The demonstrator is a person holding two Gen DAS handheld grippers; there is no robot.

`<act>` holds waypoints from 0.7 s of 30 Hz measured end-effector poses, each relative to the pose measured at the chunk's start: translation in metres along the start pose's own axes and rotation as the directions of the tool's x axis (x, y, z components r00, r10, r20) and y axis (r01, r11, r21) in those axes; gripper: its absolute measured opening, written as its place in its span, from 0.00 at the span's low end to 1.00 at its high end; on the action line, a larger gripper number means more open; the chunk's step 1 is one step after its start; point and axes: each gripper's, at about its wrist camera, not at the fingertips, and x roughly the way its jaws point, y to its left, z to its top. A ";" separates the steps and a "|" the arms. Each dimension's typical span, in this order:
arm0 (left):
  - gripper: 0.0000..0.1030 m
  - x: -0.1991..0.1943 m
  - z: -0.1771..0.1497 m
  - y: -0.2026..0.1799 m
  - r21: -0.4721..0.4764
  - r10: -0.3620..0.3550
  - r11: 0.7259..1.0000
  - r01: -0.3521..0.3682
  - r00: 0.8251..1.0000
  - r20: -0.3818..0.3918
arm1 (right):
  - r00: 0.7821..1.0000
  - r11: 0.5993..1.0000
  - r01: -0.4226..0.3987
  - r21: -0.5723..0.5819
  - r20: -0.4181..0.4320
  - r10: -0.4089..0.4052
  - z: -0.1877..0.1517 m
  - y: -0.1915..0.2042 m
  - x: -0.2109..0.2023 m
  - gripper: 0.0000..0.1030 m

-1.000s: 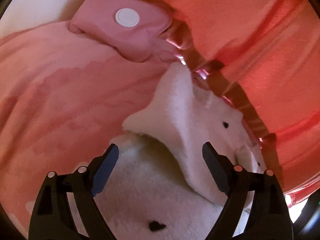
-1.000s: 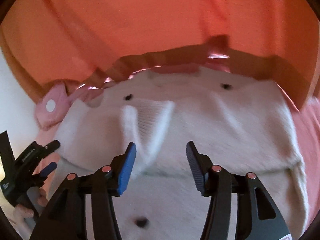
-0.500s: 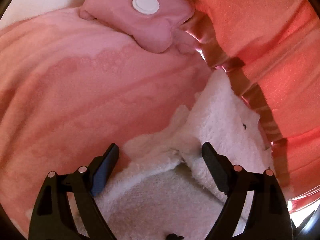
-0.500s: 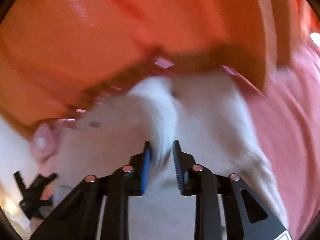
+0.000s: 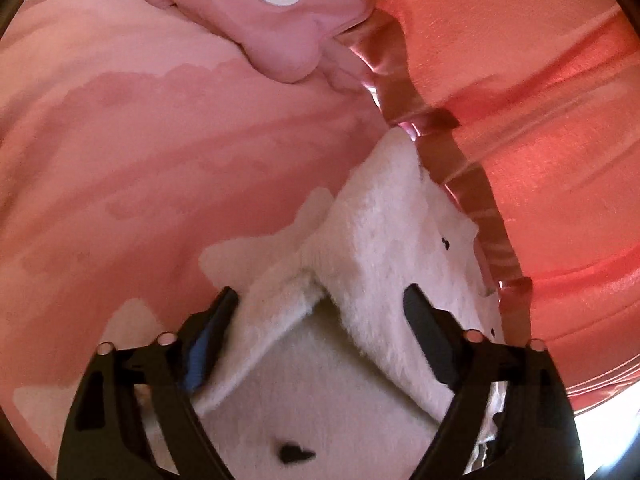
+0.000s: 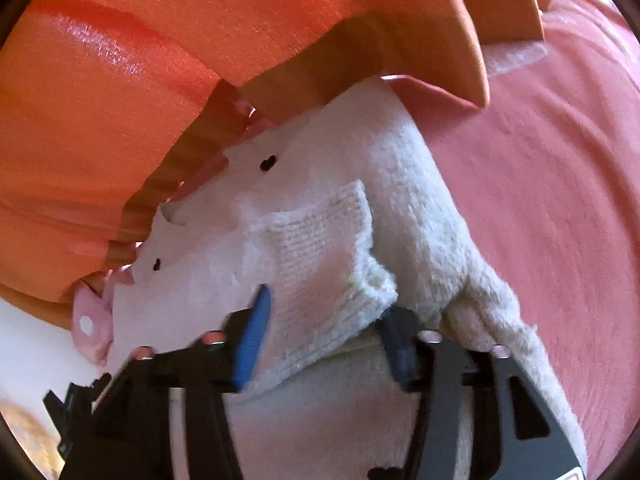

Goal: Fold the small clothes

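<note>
A white fuzzy garment [image 5: 400, 240] with small black hearts lies on a pink blanket [image 5: 140, 140], against an orange curtain. My left gripper [image 5: 320, 332] hangs low over its near corner. Its jaws are closing, with a raised fold of the fabric between them. The left pad [image 5: 200, 352] sits at the fabric's edge and the grip looks loose. In the right wrist view the ribbed sleeve cuff [image 6: 324, 248] of the white garment [image 6: 420, 184] fills the gap of my right gripper [image 6: 324, 336]. Its jaws are closing and the blue pads pinch the cuff.
A pink padded pouch [image 5: 280, 28] with a white disc lies at the blanket's far edge, also seen small in the right view as the pouch [image 6: 90, 328]. The orange curtain [image 5: 520, 80] hangs along the far side and drapes over the garment's back edge [image 6: 160, 60]. Bare blanket [image 6: 540, 200] spreads to the right.
My right gripper swept to the right, rolled, and its jaws closed on the sleeve cuff. The left gripper's jaws narrowed a little and a fold of the garment rose between them.
</note>
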 end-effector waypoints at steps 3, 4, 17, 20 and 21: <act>0.40 0.002 0.006 0.006 -0.009 0.020 1.000 -0.020 1.000 0.020 | 0.999 0.995 -0.024 -0.098 0.044 0.028 0.007 0.027 -0.014 0.09; 0.33 0.000 0.007 0.006 -0.019 0.002 1.000 -0.002 1.000 0.021 | 0.993 0.986 -0.070 -0.149 0.079 0.082 0.010 0.042 -0.028 0.09; 0.29 -0.001 0.009 0.001 0.054 0.123 0.990 -0.129 0.987 0.098 | 0.994 0.992 -0.054 -0.115 0.085 0.064 0.035 0.007 -0.009 0.07; 0.29 0.001 0.007 -0.002 0.078 0.145 0.985 -0.153 0.984 0.099 | 0.986 0.981 -0.056 -0.186 0.141 0.083 0.038 0.025 -0.023 0.07; 0.29 0.001 0.007 -0.003 0.089 0.153 0.983 -0.163 0.983 0.101 | 0.991 0.982 -0.030 -0.186 0.125 0.054 0.037 0.022 -0.015 0.07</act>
